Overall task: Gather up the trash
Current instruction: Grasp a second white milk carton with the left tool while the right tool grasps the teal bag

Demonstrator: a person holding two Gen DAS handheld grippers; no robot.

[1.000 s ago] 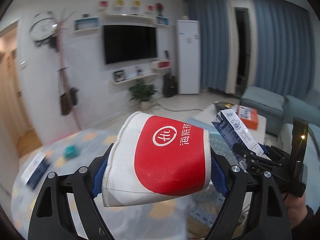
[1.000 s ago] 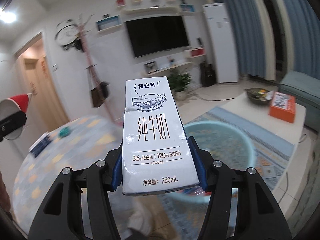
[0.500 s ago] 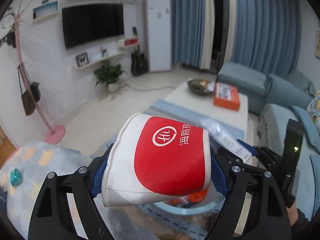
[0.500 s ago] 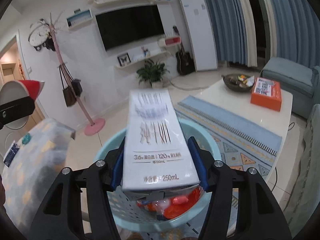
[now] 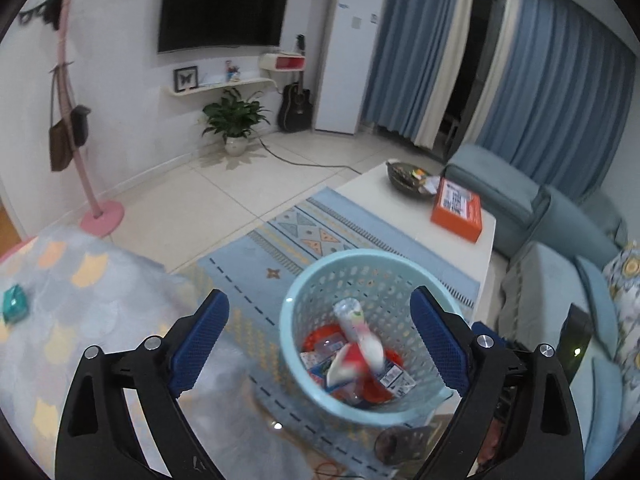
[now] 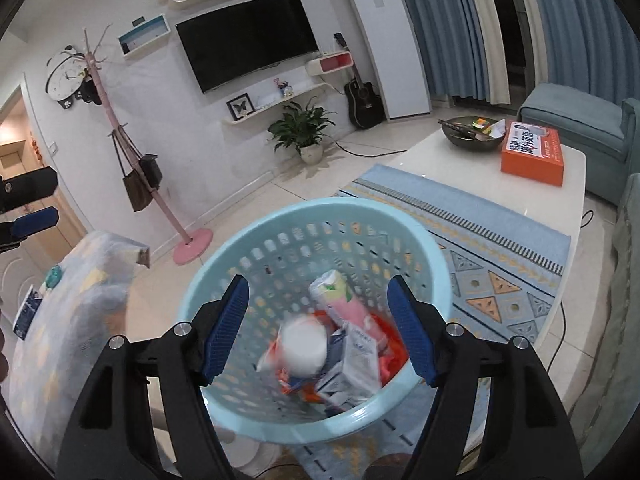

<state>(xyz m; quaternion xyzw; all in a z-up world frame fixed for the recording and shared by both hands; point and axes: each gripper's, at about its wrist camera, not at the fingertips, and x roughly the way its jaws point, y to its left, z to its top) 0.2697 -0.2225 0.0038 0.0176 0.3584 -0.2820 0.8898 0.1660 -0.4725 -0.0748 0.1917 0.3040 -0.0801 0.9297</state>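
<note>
Over the blue basket [image 6: 224,280], the left tool [image 5: 320,344] is opening, nothing between its jaws; the right tool [image 6: 318,326] stands wide, empty, above the paper cup [image 6: 302,346] and milk carton [image 6: 356,364] inside.

Both fisheye views were dim, with a cool bluish cast from soft overhead room light; no lamp was visible. Straight lines bowed strongly toward the edges, and black vignetting filled the corners. The red-and-white cup [image 5: 354,354] and milk carton [image 6: 354,364] in the basket [image 6: 420,392] were smeared by motion blur. Shadows were faint and diffuse. The television [image 6: 248,54] was dark and showed no glare.
</note>
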